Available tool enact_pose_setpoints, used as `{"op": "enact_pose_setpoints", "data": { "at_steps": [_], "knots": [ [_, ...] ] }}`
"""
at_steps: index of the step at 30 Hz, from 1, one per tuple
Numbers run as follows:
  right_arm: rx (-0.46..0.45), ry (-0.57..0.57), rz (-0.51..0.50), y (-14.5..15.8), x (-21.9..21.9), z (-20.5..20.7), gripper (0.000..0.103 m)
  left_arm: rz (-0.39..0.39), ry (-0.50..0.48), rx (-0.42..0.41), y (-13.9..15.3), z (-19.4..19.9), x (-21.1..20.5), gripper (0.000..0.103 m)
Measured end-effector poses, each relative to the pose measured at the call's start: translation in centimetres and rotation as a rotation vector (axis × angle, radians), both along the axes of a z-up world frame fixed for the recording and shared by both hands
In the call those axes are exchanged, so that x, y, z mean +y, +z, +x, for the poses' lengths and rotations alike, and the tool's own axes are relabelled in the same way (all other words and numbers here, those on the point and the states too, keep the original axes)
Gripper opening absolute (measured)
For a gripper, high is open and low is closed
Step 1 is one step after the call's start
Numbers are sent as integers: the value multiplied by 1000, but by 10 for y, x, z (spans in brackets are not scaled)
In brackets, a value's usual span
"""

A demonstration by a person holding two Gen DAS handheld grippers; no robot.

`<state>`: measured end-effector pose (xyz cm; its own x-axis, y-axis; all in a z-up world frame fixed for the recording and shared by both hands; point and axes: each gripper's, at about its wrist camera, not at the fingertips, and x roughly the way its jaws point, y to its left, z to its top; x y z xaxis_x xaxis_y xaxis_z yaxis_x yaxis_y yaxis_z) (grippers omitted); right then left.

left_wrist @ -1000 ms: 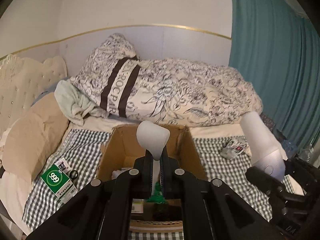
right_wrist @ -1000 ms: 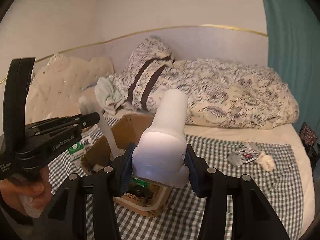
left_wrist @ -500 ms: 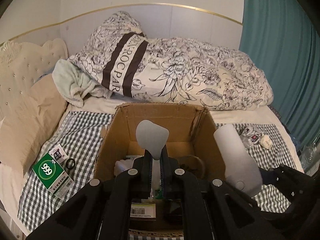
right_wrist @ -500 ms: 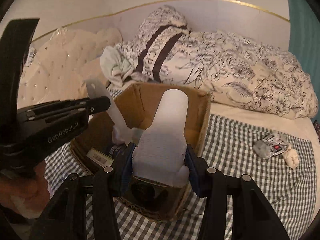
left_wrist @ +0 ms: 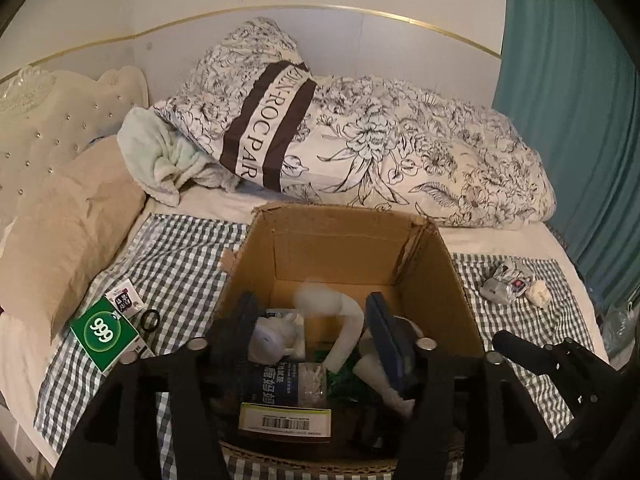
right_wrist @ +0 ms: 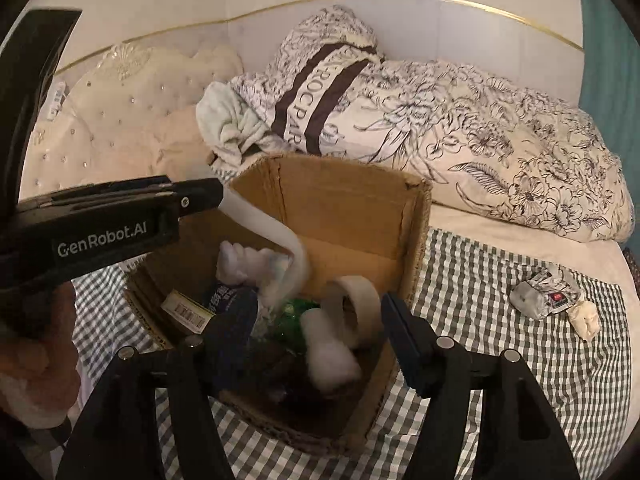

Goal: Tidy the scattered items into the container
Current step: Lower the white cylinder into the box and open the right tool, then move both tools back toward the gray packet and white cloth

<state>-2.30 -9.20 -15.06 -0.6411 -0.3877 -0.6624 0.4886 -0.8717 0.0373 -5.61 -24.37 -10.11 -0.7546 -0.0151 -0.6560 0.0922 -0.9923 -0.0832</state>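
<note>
An open cardboard box (left_wrist: 344, 240) (right_wrist: 360, 208) stands on the checked bedsheet and holds several items. My left gripper (left_wrist: 312, 320) is open above it; a white shoehorn-like piece (left_wrist: 340, 320) (right_wrist: 280, 248) drops between its fingers, blurred. My right gripper (right_wrist: 316, 320) is open over the box; a white bottle (right_wrist: 328, 356) falls in, blurred, beside a tape roll (right_wrist: 356, 312). A green "999" packet (left_wrist: 106, 332), a black ring (left_wrist: 151, 320) and a small sachet (left_wrist: 124, 300) lie left of the box. A crumpled silver wrapper (left_wrist: 504, 284) (right_wrist: 544, 296) and a paper wad (right_wrist: 584, 316) lie to the right.
A floral duvet (left_wrist: 400, 152) and a pale green towel (left_wrist: 160, 160) lie behind the box. A beige pillow (left_wrist: 68, 220) and a tufted headboard (left_wrist: 40, 120) are at left. A teal curtain (left_wrist: 572, 100) hangs at right.
Both grippers moved in over the box and opened. The left one let go of the white shoehorn-like piece and the right one let go of the white bottle; both are dropping into the box.
</note>
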Motion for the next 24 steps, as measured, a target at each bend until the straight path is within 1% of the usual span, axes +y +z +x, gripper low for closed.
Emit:
{"op": "enact_pose_setpoints", "data": {
  "at_steps": [4, 6, 7, 8, 10, 12, 14, 17, 21, 24],
  "knots": [
    [25, -8, -3, 10, 7, 11, 68, 7, 7, 18, 11, 9, 2, 65],
    [37, -22, -16, 16, 14, 16, 72, 9, 6, 36, 18, 16, 4, 69],
    [45, -31, -21, 19, 19, 20, 72, 11, 4, 45, 22, 18, 6, 76],
    [55, -44, -25, 23, 25, 24, 73, 11, -1, 56, 26, 22, 9, 80],
    [72, -70, -37, 30, 37, 29, 75, 6, -10, 72, 32, 27, 14, 82],
    [85, -103, -58, 39, 53, 34, 79, 1, -20, 88, 39, 30, 20, 87],
    [103, -134, -74, 49, 68, 40, 81, -2, -34, 113, 46, 35, 29, 96],
    [140, -177, -71, 63, 88, 51, 87, 3, -62, 142, 55, 40, 44, 103],
    [173, -236, -87, 81, 113, 63, 90, -9, -119, 171, 63, 46, 66, 103],
    [191, -276, -93, 93, 130, 71, 93, 0, -147, 181, 68, 48, 78, 103]
  ]
}}
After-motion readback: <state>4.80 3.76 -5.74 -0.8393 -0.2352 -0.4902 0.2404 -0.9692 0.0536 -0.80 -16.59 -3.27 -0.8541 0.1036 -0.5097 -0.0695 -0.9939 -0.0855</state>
